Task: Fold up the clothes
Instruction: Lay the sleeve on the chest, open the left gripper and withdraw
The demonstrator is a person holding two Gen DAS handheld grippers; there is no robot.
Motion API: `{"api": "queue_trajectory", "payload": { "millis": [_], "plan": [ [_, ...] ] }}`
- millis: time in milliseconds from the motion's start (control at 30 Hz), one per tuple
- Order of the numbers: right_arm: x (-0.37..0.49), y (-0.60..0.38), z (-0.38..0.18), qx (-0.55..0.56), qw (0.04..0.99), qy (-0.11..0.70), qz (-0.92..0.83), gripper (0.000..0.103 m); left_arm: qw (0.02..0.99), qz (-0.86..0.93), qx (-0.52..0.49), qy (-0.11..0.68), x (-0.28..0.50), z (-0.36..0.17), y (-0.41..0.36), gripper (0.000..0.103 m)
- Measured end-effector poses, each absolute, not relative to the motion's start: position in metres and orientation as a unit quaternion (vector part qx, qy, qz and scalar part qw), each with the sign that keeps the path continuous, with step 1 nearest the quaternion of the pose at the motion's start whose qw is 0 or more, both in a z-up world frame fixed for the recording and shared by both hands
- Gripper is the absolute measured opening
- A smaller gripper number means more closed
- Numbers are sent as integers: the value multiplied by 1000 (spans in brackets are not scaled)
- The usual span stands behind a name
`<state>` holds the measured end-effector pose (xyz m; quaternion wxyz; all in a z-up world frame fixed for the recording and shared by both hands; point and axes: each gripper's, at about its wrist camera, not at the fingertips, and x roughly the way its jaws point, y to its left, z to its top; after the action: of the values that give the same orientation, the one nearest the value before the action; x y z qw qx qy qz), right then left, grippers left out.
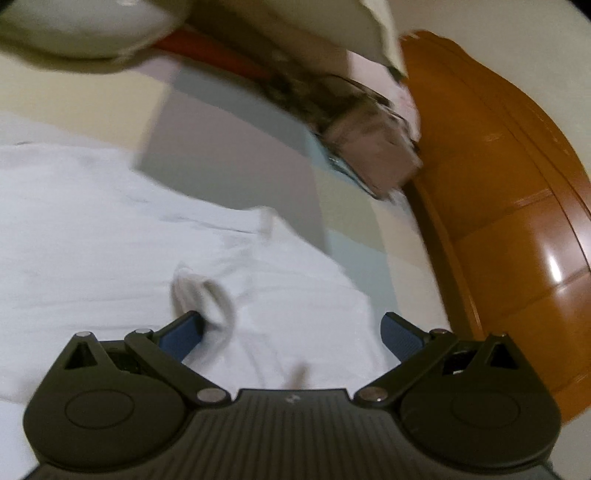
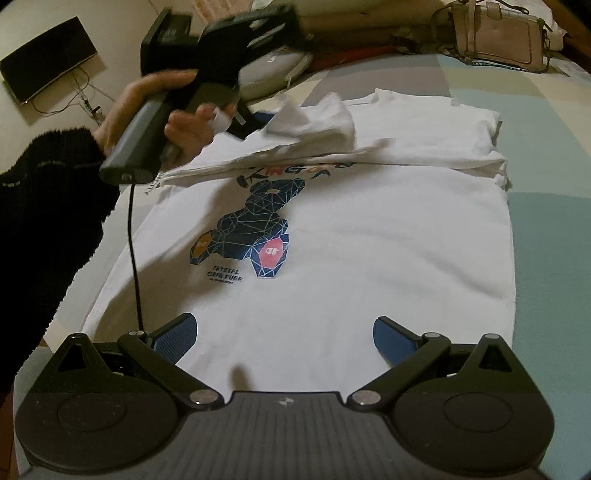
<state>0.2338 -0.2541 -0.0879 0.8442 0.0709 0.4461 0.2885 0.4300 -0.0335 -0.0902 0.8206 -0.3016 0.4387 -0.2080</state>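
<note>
A white T-shirt (image 2: 332, 229) with a dark blue geometric bear print (image 2: 255, 225) lies spread on a bed (image 2: 554, 229) covered in pale blue, grey and cream blocks, its upper part folded over near the far edge. The right gripper (image 2: 285, 334) hangs over the shirt's lower part, its blue fingers (image 2: 177, 338) spread wide and holding nothing. The left gripper (image 1: 291, 332), held in a person's hand (image 2: 177, 122) with a black sleeve (image 2: 48, 206), also has its fingers wide apart, empty, over white cloth. A pink handbag (image 2: 498, 33) sits by the bed's far right corner.
</note>
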Motion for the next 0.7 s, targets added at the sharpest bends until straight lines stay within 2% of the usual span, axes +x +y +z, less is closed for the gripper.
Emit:
{"api": "queue_trajectory", "payload": {
  "millis": [333,533,700],
  "plan": [
    [235,-257,-88,72,845,445,287,103,826,-298,-231,419,437,-45,-111,102],
    [236,-261,-86,78,848,440,284,103,845,-288,-174,415,422,-35,-107,102],
    [240,-264,-86,90,853,433,277,103,878,-245,-79,403,394,-33,-76,102]
  ]
}}
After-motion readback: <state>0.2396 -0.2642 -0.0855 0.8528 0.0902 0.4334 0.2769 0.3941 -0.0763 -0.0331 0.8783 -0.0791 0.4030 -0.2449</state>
